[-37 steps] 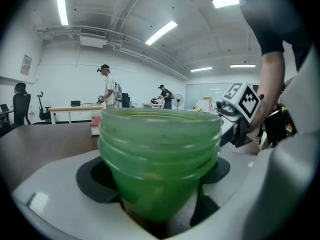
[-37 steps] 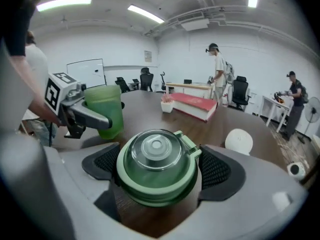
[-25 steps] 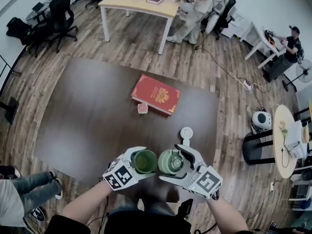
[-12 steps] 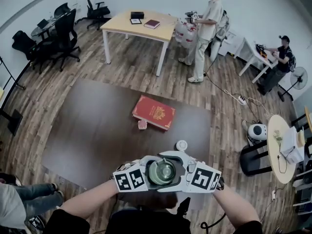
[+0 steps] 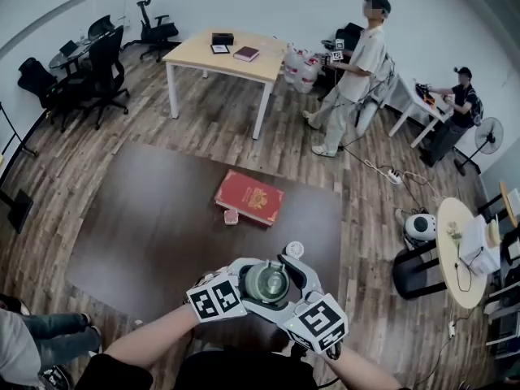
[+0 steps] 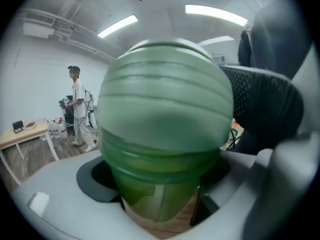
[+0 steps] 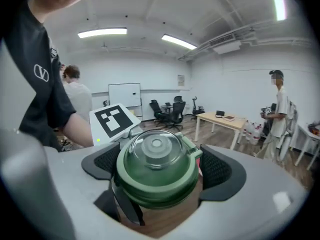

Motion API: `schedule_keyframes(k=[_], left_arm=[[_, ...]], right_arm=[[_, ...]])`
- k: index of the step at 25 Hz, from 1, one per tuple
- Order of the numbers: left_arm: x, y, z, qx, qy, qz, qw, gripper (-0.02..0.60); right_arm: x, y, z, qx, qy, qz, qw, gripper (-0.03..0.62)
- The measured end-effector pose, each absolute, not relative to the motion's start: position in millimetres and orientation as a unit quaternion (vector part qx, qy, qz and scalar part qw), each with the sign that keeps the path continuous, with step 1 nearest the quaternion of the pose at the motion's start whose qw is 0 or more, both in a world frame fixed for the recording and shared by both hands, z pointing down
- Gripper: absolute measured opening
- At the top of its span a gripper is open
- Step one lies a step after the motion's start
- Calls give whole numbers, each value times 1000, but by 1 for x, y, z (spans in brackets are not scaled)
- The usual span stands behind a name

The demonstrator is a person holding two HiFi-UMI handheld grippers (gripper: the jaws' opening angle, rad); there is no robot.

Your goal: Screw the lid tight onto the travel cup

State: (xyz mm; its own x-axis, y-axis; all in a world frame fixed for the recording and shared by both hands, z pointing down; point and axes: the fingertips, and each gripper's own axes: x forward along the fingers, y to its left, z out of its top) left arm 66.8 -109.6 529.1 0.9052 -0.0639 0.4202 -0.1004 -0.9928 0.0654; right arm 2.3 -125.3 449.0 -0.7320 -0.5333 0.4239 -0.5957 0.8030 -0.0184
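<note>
Head view: left claw [image 5: 246, 276] and right claw [image 5: 289, 278] meet over near edge of dark brown worktop [image 5: 146, 218].
Left gripper view: left claw pinches translucent green travel cup [image 6: 157, 194].
Right gripper view: right claw pinches pale green domed lid [image 7: 156, 166] sitting on cup.

It was an open-plan office: black swivel chairs [image 5: 101, 59] stood along the far wall, a pale wooden desk [image 5: 193, 55] stood on the plank floor [image 5: 301, 149], and a whiteboard [image 7: 124, 95] hung on the wall under ceiling strip lights [image 7: 102, 33]
</note>
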Motion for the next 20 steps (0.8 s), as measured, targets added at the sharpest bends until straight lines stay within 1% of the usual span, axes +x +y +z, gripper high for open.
schedule_keyframes(k=[3, 7, 10, 12, 15, 16, 18, 20], left_arm=[[67, -106, 522, 978, -33, 198, 52, 422], [66, -101, 512, 981, -9, 184, 60, 422], [66, -92, 509, 981, 16, 184, 64, 422], [67, -82, 505, 981, 42, 178, 70, 421], [71, -65, 498, 977, 88, 183, 69, 421], [71, -62, 498, 975, 98, 187, 66, 422], [70, -63, 496, 974, 100, 193, 61, 422], [67, -72, 493, 976, 78, 197, 52, 422]], right_arm=[[2, -119, 444, 318, -929, 63, 177, 511], [12, -106, 422, 238, -964, 52, 104, 518], [28, -97, 403, 164, -983, 43, 71, 517], [31, -86, 401, 103, -991, 39, 74, 515], [25, -74, 405, 41, -993, 46, 104, 512], [23, -74, 403, 27, -993, 47, 108, 501], [20, -75, 400, 8, -993, 47, 111, 429], [19, -81, 400, 24, -993, 33, 111, 428]])
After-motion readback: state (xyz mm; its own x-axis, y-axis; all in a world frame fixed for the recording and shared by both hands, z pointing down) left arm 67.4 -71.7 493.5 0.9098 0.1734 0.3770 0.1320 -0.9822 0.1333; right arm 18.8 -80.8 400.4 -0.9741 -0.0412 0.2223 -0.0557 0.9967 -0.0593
